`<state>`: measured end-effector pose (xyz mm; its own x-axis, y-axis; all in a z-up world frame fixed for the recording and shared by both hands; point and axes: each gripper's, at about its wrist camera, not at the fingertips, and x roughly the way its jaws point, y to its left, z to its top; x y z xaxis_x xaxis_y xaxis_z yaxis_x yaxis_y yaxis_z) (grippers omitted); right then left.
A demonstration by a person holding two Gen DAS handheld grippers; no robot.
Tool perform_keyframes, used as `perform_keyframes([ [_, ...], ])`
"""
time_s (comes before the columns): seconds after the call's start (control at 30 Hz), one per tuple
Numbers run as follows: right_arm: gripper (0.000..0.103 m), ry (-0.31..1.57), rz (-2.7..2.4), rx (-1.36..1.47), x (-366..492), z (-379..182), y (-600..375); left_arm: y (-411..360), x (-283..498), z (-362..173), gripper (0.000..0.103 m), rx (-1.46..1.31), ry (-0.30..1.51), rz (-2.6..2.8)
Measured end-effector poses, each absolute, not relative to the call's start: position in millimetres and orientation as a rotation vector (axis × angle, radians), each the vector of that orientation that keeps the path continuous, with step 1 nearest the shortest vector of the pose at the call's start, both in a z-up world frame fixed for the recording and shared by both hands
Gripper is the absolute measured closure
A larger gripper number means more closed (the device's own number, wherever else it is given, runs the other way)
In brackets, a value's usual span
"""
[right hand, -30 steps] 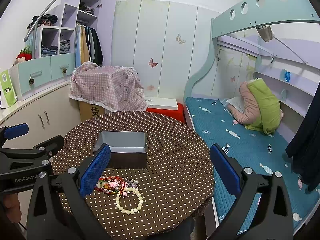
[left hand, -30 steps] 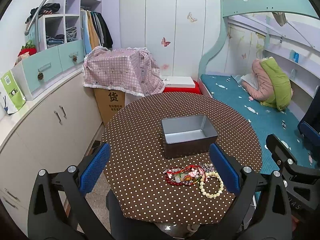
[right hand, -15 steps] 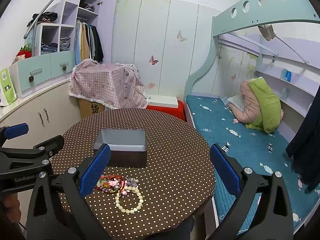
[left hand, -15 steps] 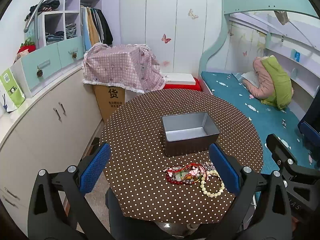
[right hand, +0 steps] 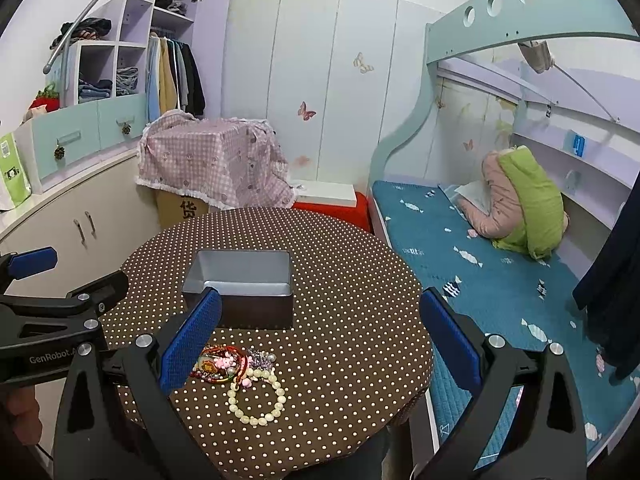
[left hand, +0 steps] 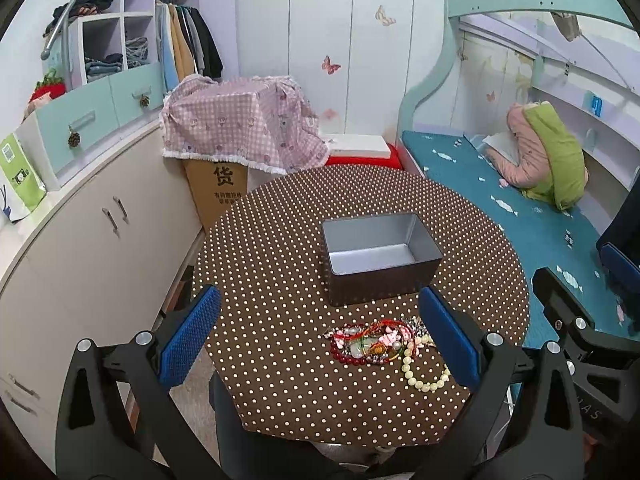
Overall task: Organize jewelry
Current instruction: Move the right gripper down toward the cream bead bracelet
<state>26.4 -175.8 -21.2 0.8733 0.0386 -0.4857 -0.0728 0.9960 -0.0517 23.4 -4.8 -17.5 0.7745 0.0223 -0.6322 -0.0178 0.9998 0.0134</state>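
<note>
My left gripper (left hand: pixel 318 334) hangs above the near edge of the tabletop (left hand: pixel 260 240), its blue-padded fingers (left hand: pixel 188 336) spread wide and holding nothing; in the right wrist view it shows at the left margin (right hand: pixel 60 276), clear of the cloth. The tabletop is round and covered in brown cloth with white dots. Left of centre in the right wrist view, and toward the middle of the tabletop, stands an open grey metal tin (left hand: pixel 380 256), rectangular, upright and with nothing visible inside it (right hand: pixel 240 284). Between the tin and the near edge lies the jewelry: a tangled heap of red cord and bead bracelets (left hand: pixel 372 344) with small pink and amber pieces among them, and, touching its right side, a loop of cream-coloured beads (left hand: pixel 424 372). In the right wrist view the heap (right hand: pixel 224 364) lies just beside my right gripper's left pad, and the cream bead bracelet (right hand: pixel 256 400) lies nearest the edge. The heap is near the tin but apart from it. My right gripper (right hand: pixel 318 334) is likewise spread wide and empty, poised above the near right part of the tabletop, touching no item.
</note>
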Motion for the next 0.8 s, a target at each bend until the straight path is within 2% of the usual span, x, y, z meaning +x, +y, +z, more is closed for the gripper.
perform_keyframes([
  [0.33,0.007,0.601,0.084,-0.058,38.4,-43.5,-174.5,0.8,40.3,-46.1,0.005,-0.019,0.811,0.016],
  [0.8,0.007,0.847,0.150,-0.067,56.0,-98.6,-163.9,5.5,56.7,-88.2,0.005,-0.040,0.978,-0.005],
])
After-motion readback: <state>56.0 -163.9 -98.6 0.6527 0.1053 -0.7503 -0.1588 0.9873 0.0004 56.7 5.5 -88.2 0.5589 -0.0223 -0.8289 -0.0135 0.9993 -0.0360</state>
